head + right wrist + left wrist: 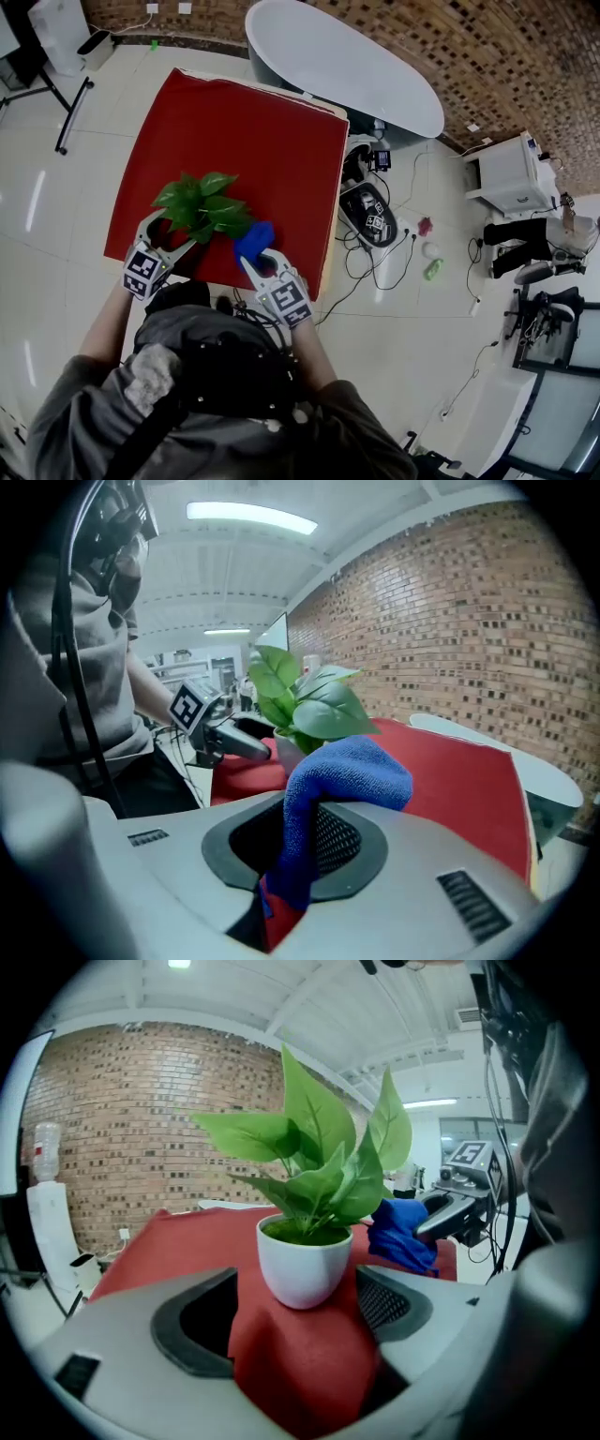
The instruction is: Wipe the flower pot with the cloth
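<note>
A white flower pot [306,1265] with broad green leaves [202,204] stands on the red-covered table [253,131] near its front edge. In the head view the leaves hide the pot. My left gripper [173,232] is open, its jaws set wide with the pot just ahead between their tips [295,1312]. A blue cloth [330,780] is folded over and pinched in my right gripper [300,841], which is shut on it. In the head view, cloth [253,239] and right gripper [262,256] sit just right of the plant, close to the leaves.
A long white oval tub [347,61] lies beyond the table's far right corner. Cables and a black device [367,214] cover the floor right of the table. A white cabinet [511,173] and a seated person [534,242] are at the far right.
</note>
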